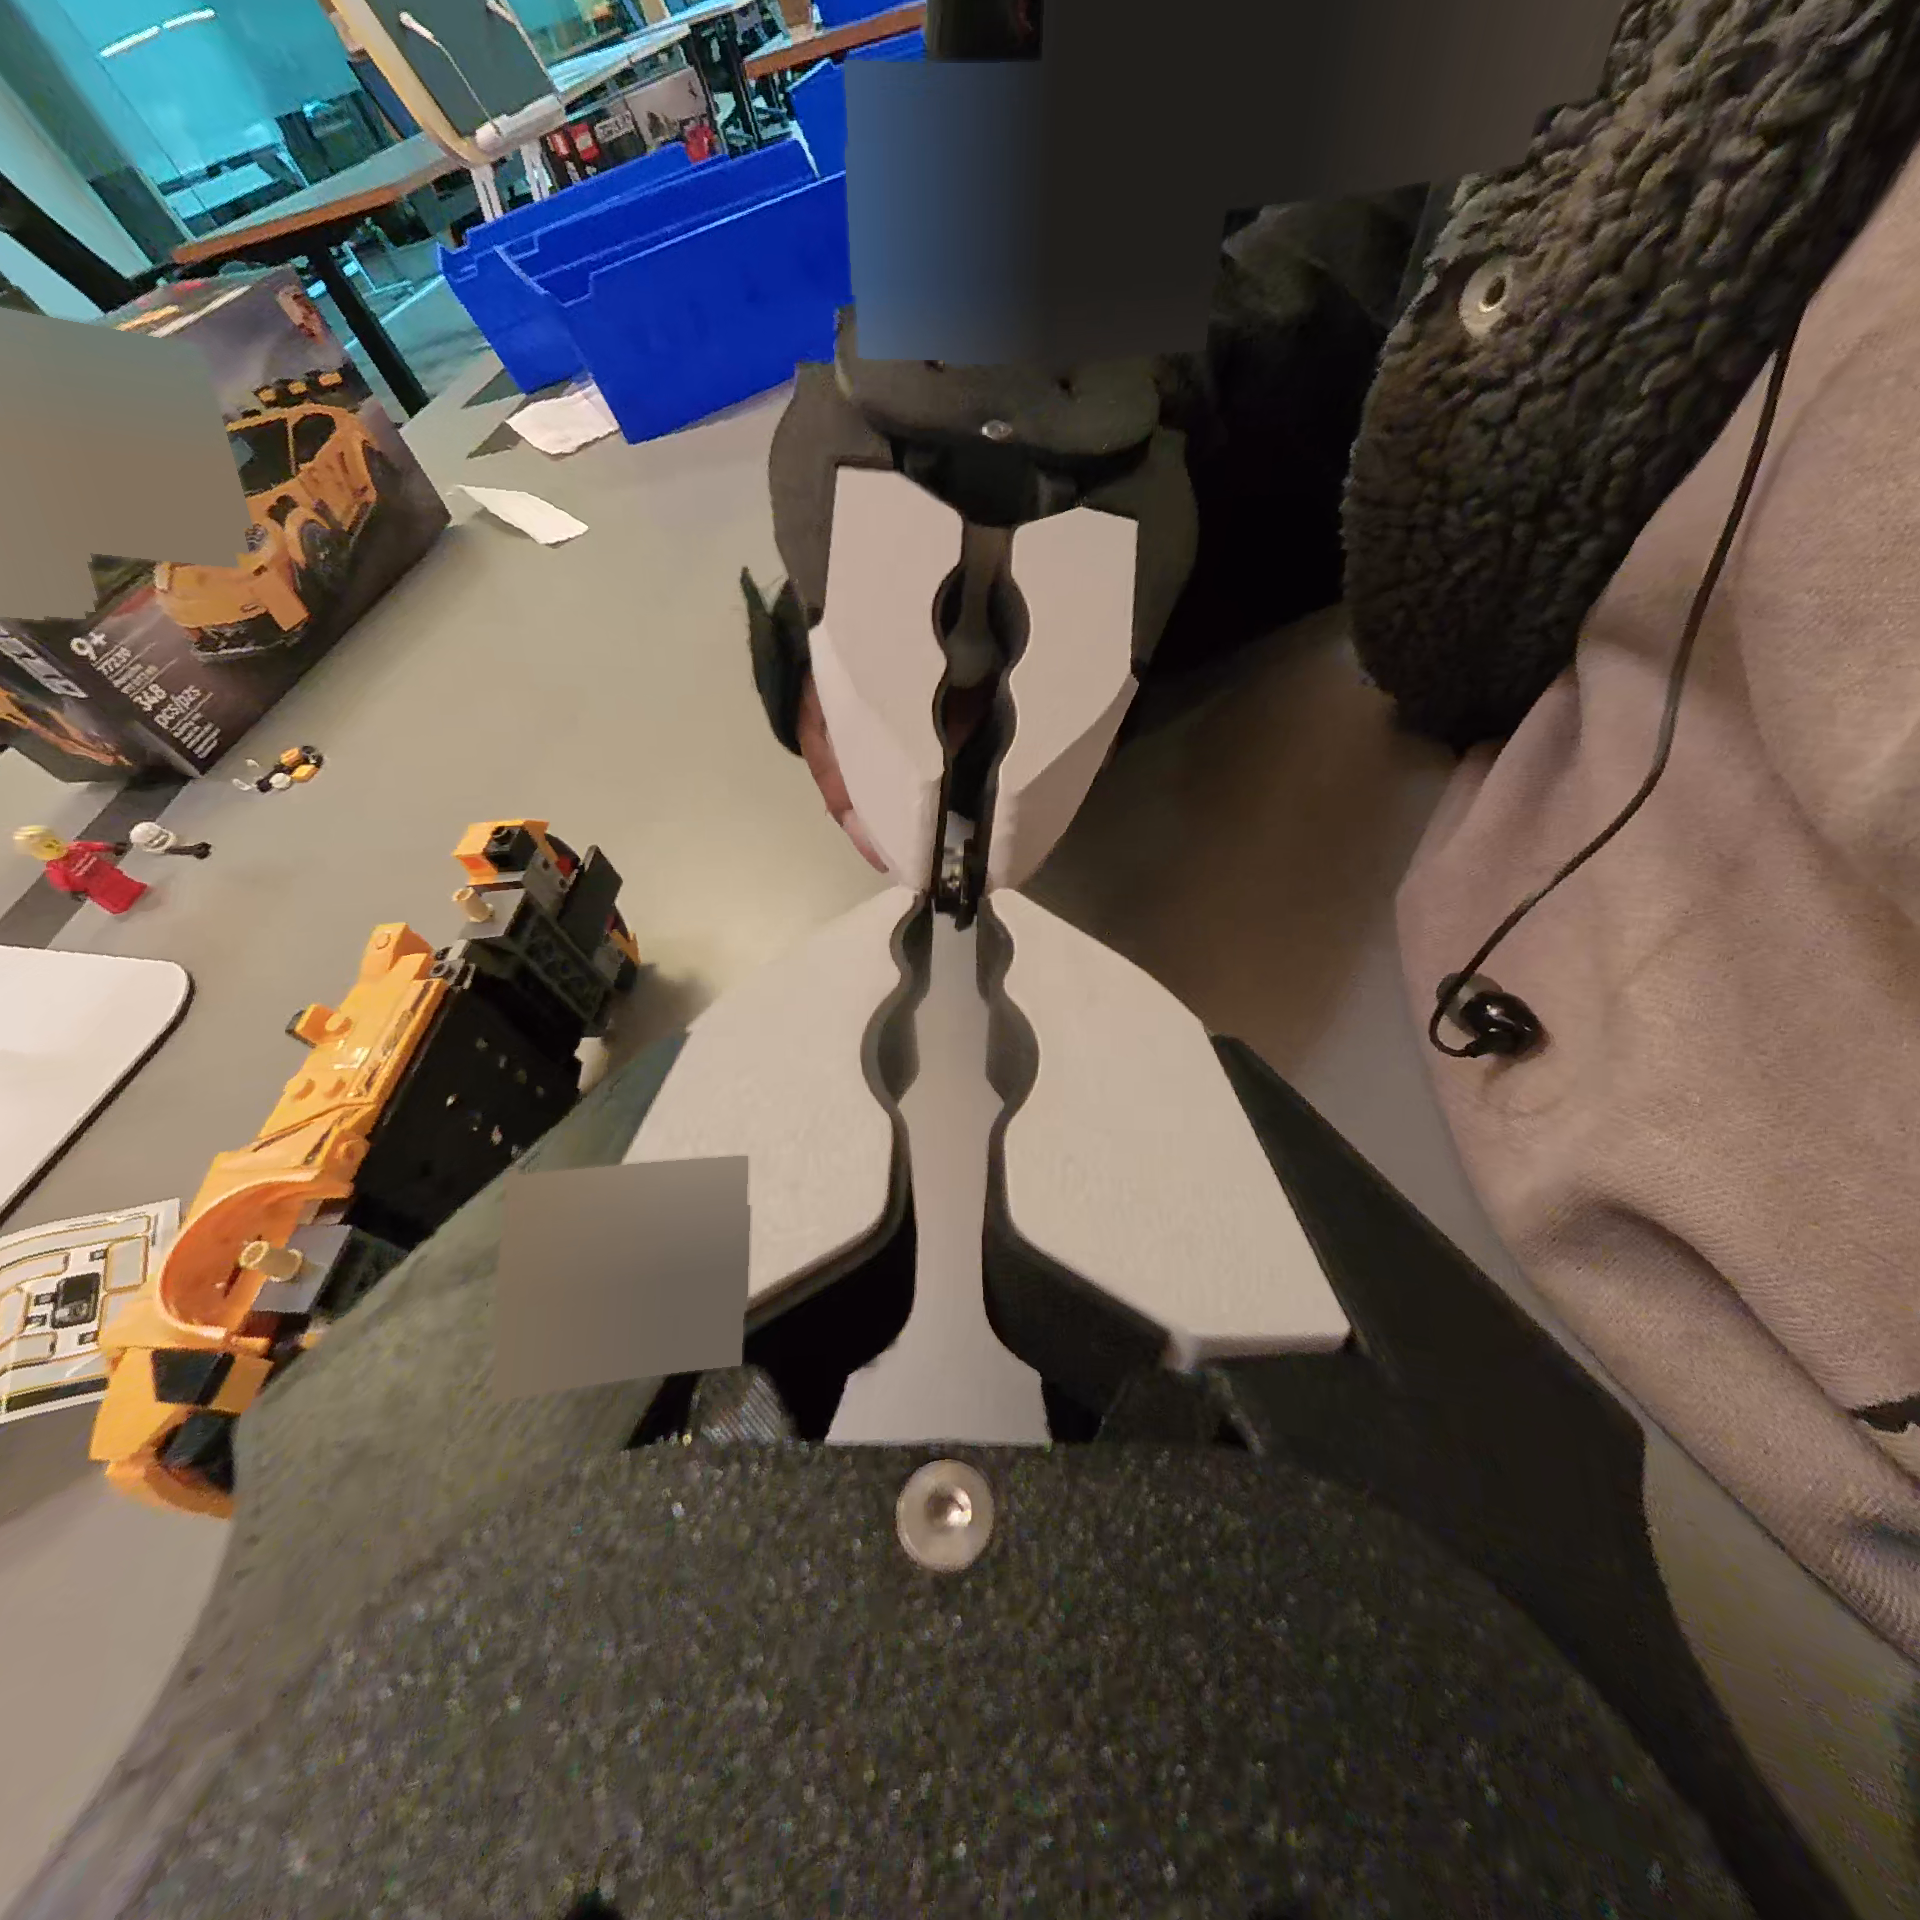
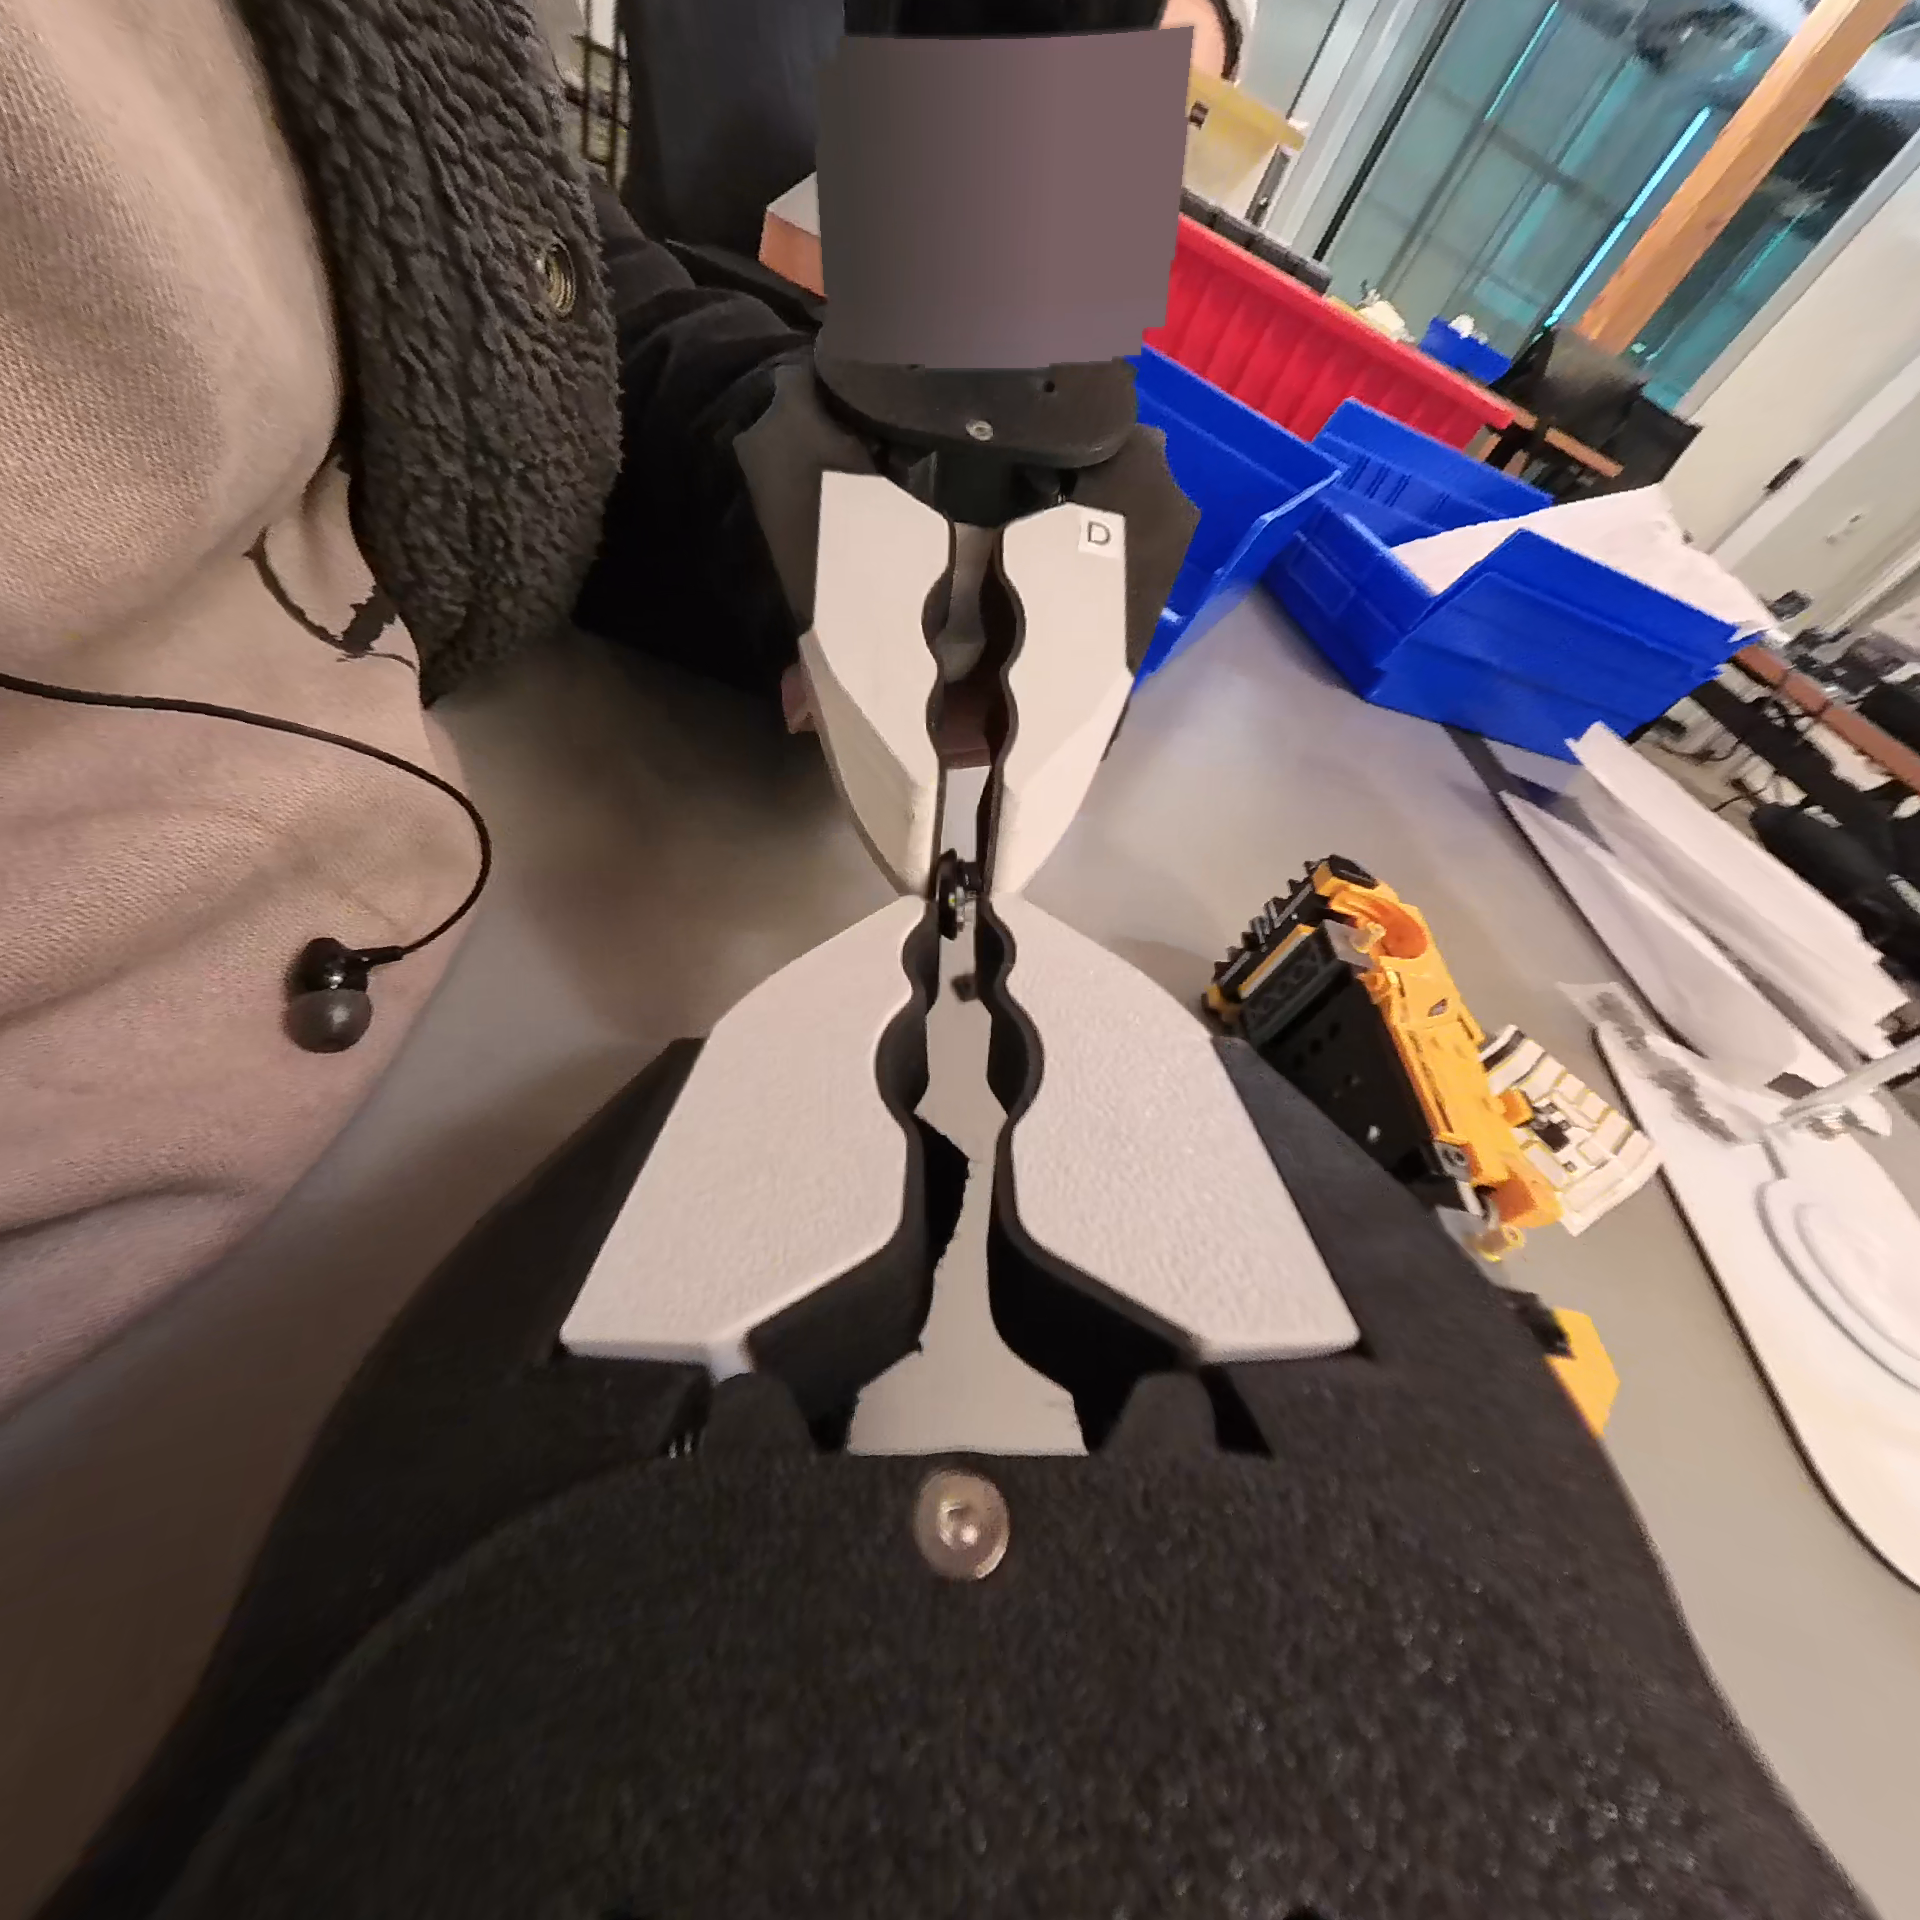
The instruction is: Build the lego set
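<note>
My two grippers are raised above the grey table and meet tip to tip. A small black Lego piece is pinched where the tips touch; it also shows in the right wrist view. My left gripper is shut on its near end, and my right gripper is shut on it from the far side. The right wrist view shows the same, with the right gripper near and the left gripper beyond. The part-built orange and black Lego car lies on the table to one side.
The Lego box, a minifigure, small loose parts, a sticker sheet and a white board lie at the left. Blue bins and paper sheets stand beyond. A person's beige hoodie is close by. My two grippers' fingertips are within a few centimetres of each other.
</note>
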The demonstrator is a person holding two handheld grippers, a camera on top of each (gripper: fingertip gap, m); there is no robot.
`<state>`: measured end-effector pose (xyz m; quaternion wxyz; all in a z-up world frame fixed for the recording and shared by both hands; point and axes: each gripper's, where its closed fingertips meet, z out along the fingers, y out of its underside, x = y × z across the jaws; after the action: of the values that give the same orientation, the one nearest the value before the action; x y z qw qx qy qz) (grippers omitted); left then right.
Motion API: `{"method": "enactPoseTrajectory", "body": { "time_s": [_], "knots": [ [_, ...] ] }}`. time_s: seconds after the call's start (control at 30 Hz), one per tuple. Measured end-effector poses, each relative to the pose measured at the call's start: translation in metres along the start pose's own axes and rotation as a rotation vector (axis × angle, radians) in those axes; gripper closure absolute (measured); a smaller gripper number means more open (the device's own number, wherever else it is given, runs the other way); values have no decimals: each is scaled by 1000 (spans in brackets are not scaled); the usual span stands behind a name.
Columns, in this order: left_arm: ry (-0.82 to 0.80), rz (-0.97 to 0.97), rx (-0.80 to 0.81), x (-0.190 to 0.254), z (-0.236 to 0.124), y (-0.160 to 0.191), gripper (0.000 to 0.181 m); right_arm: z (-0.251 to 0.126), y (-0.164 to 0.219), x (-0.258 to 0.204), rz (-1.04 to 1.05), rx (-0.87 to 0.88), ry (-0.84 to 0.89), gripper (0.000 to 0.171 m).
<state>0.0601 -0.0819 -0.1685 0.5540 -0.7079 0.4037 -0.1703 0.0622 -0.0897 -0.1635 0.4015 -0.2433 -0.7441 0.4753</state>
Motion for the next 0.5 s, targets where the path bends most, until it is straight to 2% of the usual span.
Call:
{"method": "enactPoseTrajectory", "body": {
  "time_s": [0.17, 0.37, 0.5],
  "knots": [
    [31, -101, 12, -2, 2, 1, 173, -3, 0, 3, -47, 1, 42, 165],
    [198, -428, 72, 3, 2, -4, 166, -3, -1, 6, -170, -20, 101, 165],
    [255, -596, 101, 1, 3, -6, 167, -2, -1, 7, -305, -54, 150, 165]
  ]
}}
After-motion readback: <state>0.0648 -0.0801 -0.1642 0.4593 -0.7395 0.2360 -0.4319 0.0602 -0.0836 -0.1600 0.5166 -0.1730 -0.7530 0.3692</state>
